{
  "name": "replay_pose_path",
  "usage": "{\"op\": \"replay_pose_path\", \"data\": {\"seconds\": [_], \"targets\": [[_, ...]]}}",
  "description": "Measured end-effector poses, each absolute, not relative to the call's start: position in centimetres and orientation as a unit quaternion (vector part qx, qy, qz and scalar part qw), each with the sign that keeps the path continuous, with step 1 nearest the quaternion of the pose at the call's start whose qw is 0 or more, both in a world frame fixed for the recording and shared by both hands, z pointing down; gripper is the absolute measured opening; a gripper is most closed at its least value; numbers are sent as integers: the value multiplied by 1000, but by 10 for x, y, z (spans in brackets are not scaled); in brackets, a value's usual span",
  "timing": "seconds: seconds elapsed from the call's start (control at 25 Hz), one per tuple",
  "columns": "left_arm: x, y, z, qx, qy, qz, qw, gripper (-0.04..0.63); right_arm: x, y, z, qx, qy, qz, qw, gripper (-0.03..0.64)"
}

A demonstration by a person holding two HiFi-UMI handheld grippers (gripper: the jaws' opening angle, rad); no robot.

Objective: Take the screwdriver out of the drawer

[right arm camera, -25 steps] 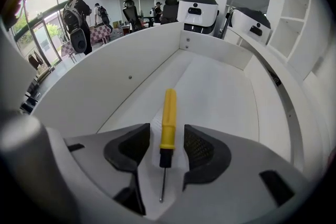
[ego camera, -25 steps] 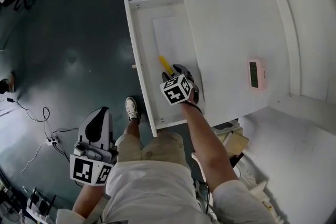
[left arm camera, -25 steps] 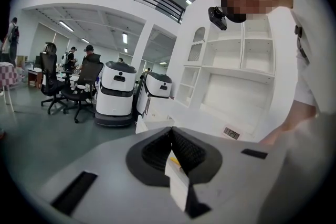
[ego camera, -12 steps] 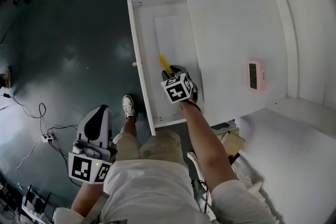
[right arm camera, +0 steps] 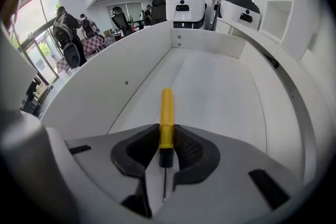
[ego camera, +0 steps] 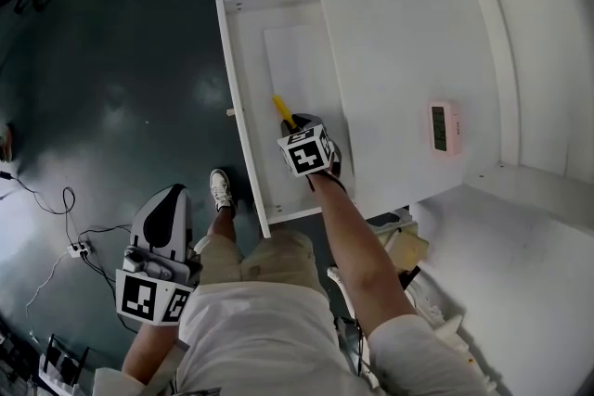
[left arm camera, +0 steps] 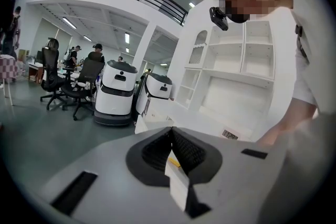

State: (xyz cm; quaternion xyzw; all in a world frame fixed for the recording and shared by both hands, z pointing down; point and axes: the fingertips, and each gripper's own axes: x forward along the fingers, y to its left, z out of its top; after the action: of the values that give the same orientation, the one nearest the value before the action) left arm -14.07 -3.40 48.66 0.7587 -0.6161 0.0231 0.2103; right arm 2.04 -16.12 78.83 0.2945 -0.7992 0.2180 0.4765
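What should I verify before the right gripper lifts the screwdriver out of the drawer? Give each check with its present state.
1. Grip: the right gripper has its jaws shut on the yellow handle of the screwdriver, near its black collar. Ok.
2. Orientation: handle points into the drawer, metal shaft back between the jaws. Ok.
3. Drawer pulled far out, open from above. Ok.
4. Screwdriver off the drawer floor: cannot tell.
5. Clearance from the desktop edge beside the gripper: cannot tell.
6. Left gripper shut, empty, held away from the drawer. Ok.
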Motion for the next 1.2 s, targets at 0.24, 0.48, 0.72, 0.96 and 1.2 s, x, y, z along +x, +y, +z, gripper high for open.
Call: {"op": "replay_pose_path", "data": {"seconds": [0.24, 0.48, 0.72, 0.96, 1.2], "targets": [[-150, -29, 485, 758, -618, 22, 209, 15, 21, -162, 788, 308, -794, 228, 472, 94], [-157, -23, 482, 759, -617, 18, 207, 15, 23, -164, 785, 328, -789, 250, 456, 92], [-161, -22, 478, 765, -611, 17, 205, 15, 31, -160, 783, 353, -773, 291, 439, 92], [-157, -28, 470, 778, -597, 14, 198, 15, 47, -156, 775, 377, -761, 313, 424, 92], [-147, -35, 458, 793, -579, 9, 188, 15, 55, -151, 760, 393, -761, 317, 408, 92]]}}
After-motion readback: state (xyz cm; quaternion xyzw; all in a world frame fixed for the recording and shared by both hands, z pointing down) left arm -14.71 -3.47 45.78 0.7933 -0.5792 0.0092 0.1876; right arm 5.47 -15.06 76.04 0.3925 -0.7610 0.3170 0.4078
